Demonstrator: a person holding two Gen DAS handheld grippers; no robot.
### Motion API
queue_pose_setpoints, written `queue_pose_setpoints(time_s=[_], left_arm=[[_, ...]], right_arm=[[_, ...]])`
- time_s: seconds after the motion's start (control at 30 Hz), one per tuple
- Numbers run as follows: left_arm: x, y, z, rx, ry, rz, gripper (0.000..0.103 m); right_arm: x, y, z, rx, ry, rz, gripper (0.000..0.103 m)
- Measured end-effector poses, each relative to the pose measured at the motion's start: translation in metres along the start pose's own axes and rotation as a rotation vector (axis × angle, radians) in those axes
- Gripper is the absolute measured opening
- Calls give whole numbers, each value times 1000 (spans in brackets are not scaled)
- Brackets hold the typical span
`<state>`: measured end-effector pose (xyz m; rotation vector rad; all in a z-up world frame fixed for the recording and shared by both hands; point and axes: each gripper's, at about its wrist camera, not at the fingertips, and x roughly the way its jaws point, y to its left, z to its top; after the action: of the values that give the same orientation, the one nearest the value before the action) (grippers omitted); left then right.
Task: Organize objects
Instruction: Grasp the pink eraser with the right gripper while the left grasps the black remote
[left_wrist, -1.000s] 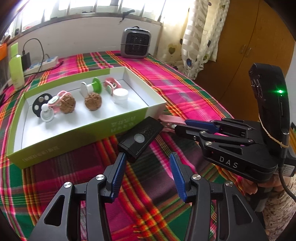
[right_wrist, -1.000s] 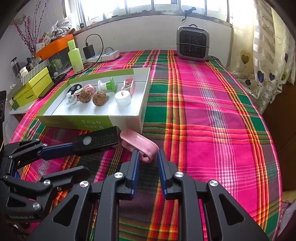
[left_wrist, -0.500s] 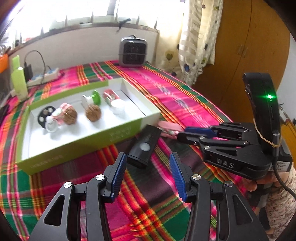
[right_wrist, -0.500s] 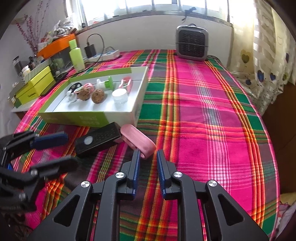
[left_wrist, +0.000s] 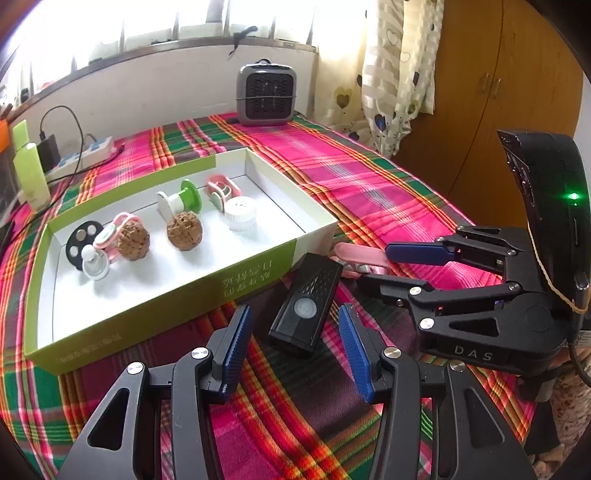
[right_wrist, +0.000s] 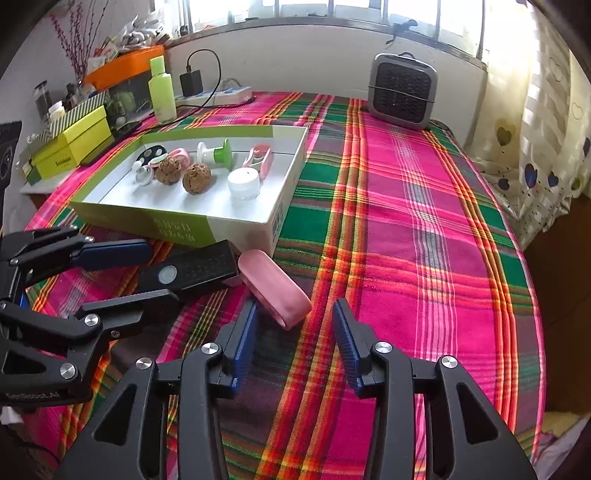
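Note:
A black remote-like device lies on the plaid cloth in front of the green-and-white box; it also shows in the right wrist view. My left gripper is open, its fingers on either side of the device's near end. A pink oval case lies beside the device; in the left wrist view it is partly hidden. My right gripper is open just behind the case. The box holds two walnuts, a white jar and several small items.
A grey heater stands at the table's far edge. A green bottle, a charger and power strip and yellow-green boxes stand at the back left. A curtain and a wooden cabinet are to the right.
My right gripper has opened wide around the pink case. My left gripper moved back, then forward again over the black device, which stays on the cloth.

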<state>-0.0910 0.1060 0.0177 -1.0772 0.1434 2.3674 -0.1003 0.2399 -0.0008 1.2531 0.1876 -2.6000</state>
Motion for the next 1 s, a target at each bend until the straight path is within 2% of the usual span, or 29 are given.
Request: queue_pose_setpoints(time_s=[0.2, 0.37, 0.43, 0.47, 0.6, 1.0], left_arm=[[8, -3, 3, 13, 21, 5, 47], [11, -2, 5, -5, 23, -20, 47], [14, -1, 6, -19, 34, -13, 47], [14, 0, 6, -22, 34, -14, 46], [14, -2, 6, -14, 33, -8, 36], [9, -5, -1, -47, 43, -1, 26]], right_arm=[[5, -1, 5, -39, 4, 4, 42], [5, -2, 5, -28, 0, 21, 42], [4, -3, 5, -22, -3, 25, 33], [3, -3, 5, -20, -5, 23, 33], [1, -4, 4, -10, -11, 23, 27], [-8, -7, -8, 33, -11, 18, 24]])
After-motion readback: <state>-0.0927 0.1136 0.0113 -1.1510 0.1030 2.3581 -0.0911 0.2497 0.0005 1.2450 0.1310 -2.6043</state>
